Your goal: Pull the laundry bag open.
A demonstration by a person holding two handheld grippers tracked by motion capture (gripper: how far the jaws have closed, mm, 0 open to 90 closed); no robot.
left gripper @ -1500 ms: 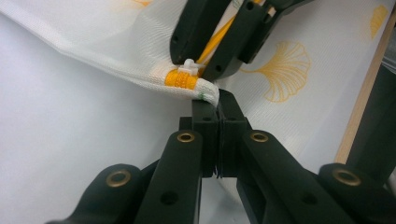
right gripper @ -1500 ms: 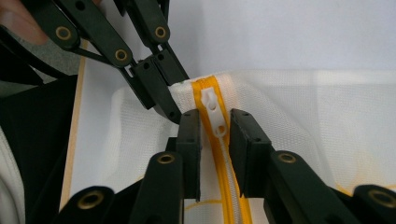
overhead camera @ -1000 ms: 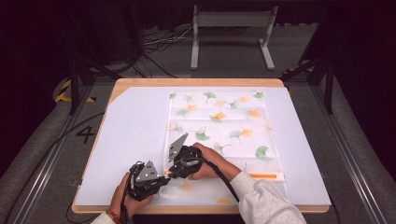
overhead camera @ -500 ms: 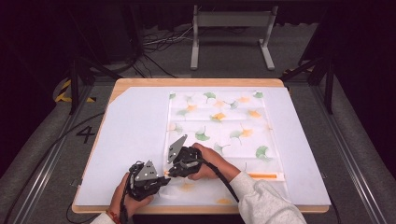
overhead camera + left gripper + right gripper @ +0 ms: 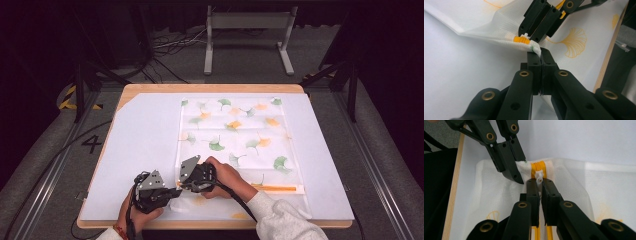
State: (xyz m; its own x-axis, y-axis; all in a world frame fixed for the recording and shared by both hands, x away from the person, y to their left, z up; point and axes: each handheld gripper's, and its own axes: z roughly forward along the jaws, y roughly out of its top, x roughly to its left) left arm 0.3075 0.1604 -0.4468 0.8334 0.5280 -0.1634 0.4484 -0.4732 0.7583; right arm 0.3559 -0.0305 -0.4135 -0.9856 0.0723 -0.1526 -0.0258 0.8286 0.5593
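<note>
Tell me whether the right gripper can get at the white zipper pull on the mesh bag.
Probably yes: the right gripper already has its jaws closed on the white zipper pull, while the left gripper pinches the mesh bag corner beside it, not blocking.

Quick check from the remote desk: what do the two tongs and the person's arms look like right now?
Both tongs are black: the left tongs and the right tongs each have two flat linkage arms with brass-coloured rivets and blocky black pads. Each carries a grey three-cornered plate on top. A black cable trails from the right one. The right arm wears a white sleeve; the left wrist has a reddish bracelet.
</note>
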